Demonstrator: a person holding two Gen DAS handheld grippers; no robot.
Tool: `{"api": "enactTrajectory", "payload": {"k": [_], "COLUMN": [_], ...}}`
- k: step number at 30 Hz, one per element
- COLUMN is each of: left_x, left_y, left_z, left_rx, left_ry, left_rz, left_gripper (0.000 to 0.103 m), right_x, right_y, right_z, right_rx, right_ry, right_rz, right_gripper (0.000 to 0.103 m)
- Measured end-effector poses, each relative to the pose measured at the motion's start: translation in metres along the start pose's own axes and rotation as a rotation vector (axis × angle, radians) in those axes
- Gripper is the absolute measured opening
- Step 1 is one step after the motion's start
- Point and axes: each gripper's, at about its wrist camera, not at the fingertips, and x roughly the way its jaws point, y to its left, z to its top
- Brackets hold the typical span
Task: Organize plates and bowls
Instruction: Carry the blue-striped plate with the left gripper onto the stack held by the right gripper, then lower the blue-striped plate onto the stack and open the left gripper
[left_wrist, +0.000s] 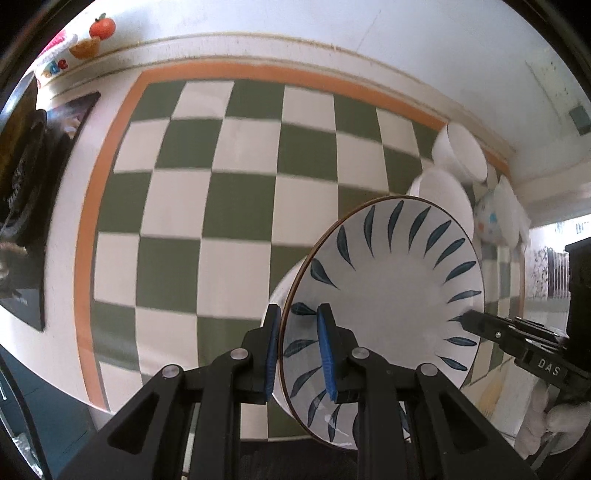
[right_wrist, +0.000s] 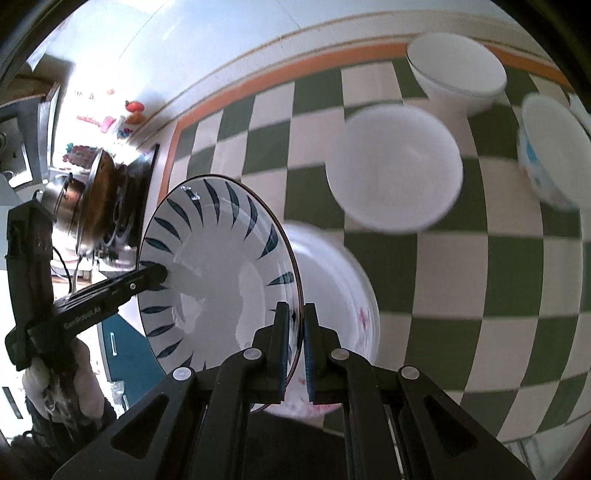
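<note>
A white bowl with blue leaf marks (left_wrist: 391, 295) is held tilted above the checkered cloth, gripped from both sides. My left gripper (left_wrist: 299, 347) is shut on its near rim; it also shows in the right wrist view (right_wrist: 162, 275). My right gripper (right_wrist: 298, 350) is shut on the opposite rim of the same bowl (right_wrist: 218, 273); it also shows in the left wrist view (left_wrist: 465, 318). A white plate with pink flowers (right_wrist: 343, 295) lies under the bowl. Two plain white bowls (right_wrist: 395, 166) (right_wrist: 458, 70) and a bowl with blue dots (right_wrist: 550, 155) stand beyond.
The green and white checkered cloth (left_wrist: 229, 184) with an orange border covers the table against a white wall. Dark cookware (right_wrist: 99, 199) and a black mat (left_wrist: 55, 147) sit at the left edge. Fruit ornaments (left_wrist: 99, 29) rest on the ledge.
</note>
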Motion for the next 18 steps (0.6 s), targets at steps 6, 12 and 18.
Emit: {"api": "enactTrajectory", "payload": {"k": [6, 12, 18], "left_x": [0.022, 0.045, 0.062], "left_y": [-0.006, -0.009, -0.012], "left_z": [-0.017, -0.023, -0.022], "left_rx": [0.014, 0.026, 0.038], "left_ry": [0.047, 0.08, 0.1], "left_rz": [0.011, 0.032, 0.058], "left_gripper": [0.018, 0.018, 0.018], "right_x": [0.017, 0.038, 0.056], "right_y": [-0.015, -0.03, -0.044], "right_z": [-0.022, -0.031, -0.034], "right_rx": [0.021, 0.047, 0.074], "right_ry": [0.033, 0.059, 0.071], "right_rz": [-0.021, -0.035, -0.042], "right_gripper": [0.009, 0.009, 0.009]}}
